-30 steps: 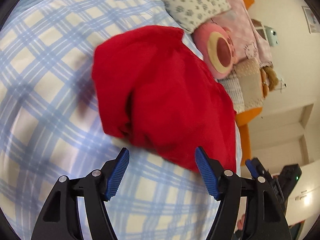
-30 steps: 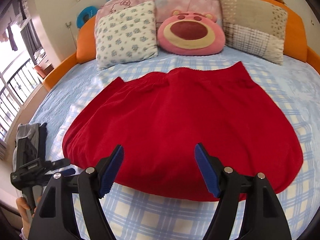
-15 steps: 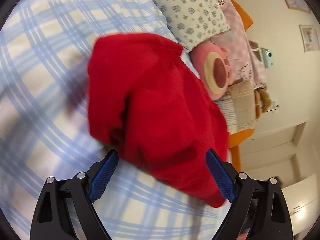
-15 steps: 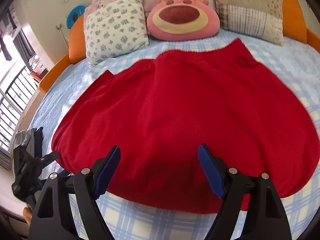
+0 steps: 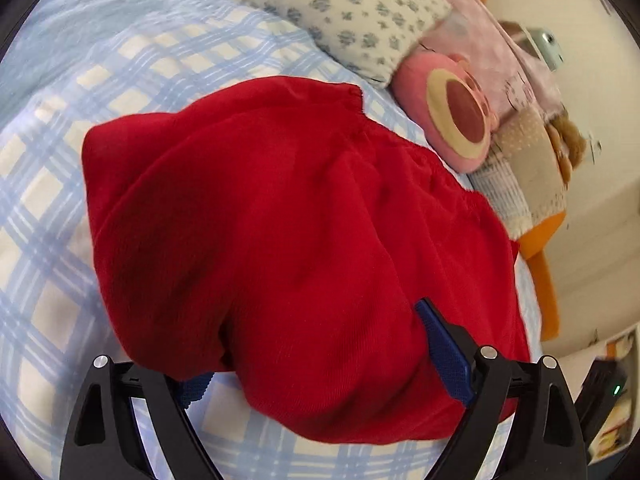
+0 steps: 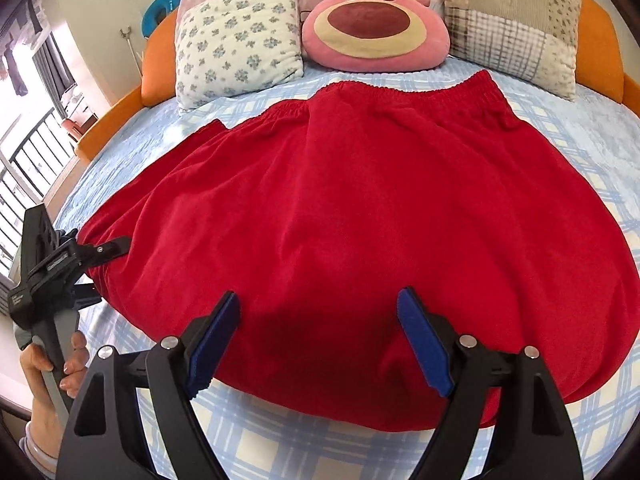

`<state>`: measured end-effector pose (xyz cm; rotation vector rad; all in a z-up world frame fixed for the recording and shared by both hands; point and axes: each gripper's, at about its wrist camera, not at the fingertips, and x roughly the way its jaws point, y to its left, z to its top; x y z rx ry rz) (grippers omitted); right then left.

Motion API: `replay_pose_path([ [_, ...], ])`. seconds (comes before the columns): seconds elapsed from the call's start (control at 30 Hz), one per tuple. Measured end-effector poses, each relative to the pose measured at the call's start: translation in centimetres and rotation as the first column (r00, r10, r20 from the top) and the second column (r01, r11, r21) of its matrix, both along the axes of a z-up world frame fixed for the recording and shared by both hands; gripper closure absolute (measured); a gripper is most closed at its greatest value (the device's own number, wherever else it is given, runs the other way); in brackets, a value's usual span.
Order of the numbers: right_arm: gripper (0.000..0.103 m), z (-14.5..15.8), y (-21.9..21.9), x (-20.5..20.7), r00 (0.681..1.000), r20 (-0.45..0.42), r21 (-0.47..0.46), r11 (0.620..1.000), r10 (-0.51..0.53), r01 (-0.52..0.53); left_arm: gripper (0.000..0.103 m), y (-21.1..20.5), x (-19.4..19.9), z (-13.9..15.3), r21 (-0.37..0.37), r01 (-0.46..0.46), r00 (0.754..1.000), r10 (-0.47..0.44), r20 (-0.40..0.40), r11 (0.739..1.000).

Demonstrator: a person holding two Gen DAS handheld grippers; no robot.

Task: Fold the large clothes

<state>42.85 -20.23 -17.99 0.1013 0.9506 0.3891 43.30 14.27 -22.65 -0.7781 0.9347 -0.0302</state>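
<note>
Red fabric fills most of both views: a large red garment with a gathered elastic waistband lies spread flat on a bed covered in a blue and white checked sheet. Seen from the right wrist camera, the waistband is at the far end, nearest the pillows, and the wide rounded hem is nearest the camera. The right gripper hovers over the near hem with its blue-padded fingers spread wide; the cloth shows in the gap below them, and the pads do not press on it. At the far left of this view, the left gripper reaches the garment's left edge, held by a person's hand on its grey handle. Seen from the left wrist camera, the left gripper is at that same edge of the garment. Its fingers are wide and just starting to close, with a bulge of red cloth between them. The left finger is mostly hidden under the fabric, and the right finger lies against the cloth; I cannot tell whether either pad is pressing on it. Across the head of the bed, against an orange headboard, sit a white cushion with small blue flowers, a pink bear-face cushion and a beige patchwork cushion, all clear of the garment.
</note>
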Motion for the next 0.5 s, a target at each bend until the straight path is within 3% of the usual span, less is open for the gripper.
replay_pose_path([
  [0.03, 0.023, 0.2, 0.0, -0.1, 1.0, 0.007, 0.006, 1.0, 0.0, 0.0, 0.026, 0.3, -0.2, -0.2, -0.016, -0.022, 1.0, 0.022, -0.013, 1.0],
  [0.1, 0.024, 0.8, -0.2, -0.5, 0.999, 0.032, 0.029, 1.0, 0.0, -0.001, 0.034, 0.8, -0.9, -0.2, -0.037, -0.047, 0.999, 0.046, -0.024, 0.998],
  [0.17, 0.03, 1.9, -0.2, -0.9, 0.998, 0.069, 0.065, 0.998, 0.012, -0.017, 0.034, 1.3, -1.4, -0.1, -0.053, -0.027, 1.0, 0.026, -0.015, 0.998],
  [0.2, 0.041, 2.4, -0.1, -1.0, 0.996, 0.085, 0.069, 0.997, 0.016, -0.022, 0.033, 1.5, -1.6, -0.2, -0.068, -0.017, 1.0, 0.015, -0.018, 0.998],
  [0.27, 0.05, 3.5, 0.4, -1.0, 0.992, 0.123, 0.077, 0.997, 0.016, -0.026, 0.032, 2.0, -1.6, -0.5, -0.108, -0.019, 0.999, 0.015, -0.037, 0.994],
  [0.3, 0.062, 3.8, 0.5, -1.0, 0.991, 0.134, 0.089, 0.996, 0.014, -0.026, 0.032, 2.1, -1.6, -0.5, -0.119, -0.027, 0.999, 0.021, -0.046, 0.993],
  [0.33, 0.067, 4.2, 0.6, -1.0, 0.99, 0.142, 0.109, 0.994, 0.008, -0.023, 0.032, 2.0, -1.7, -0.3, -0.117, -0.032, 0.998, 0.026, -0.05, 0.993],
  [0.5, 0.069, 4.5, 1.3, 0.0, 0.99, 0.14, 0.162, 0.987, -0.01, -0.013, 0.03, 1.5, -1.9, 0.7, -0.055, -0.03, 0.998, 0.026, -0.056, 0.998],
])
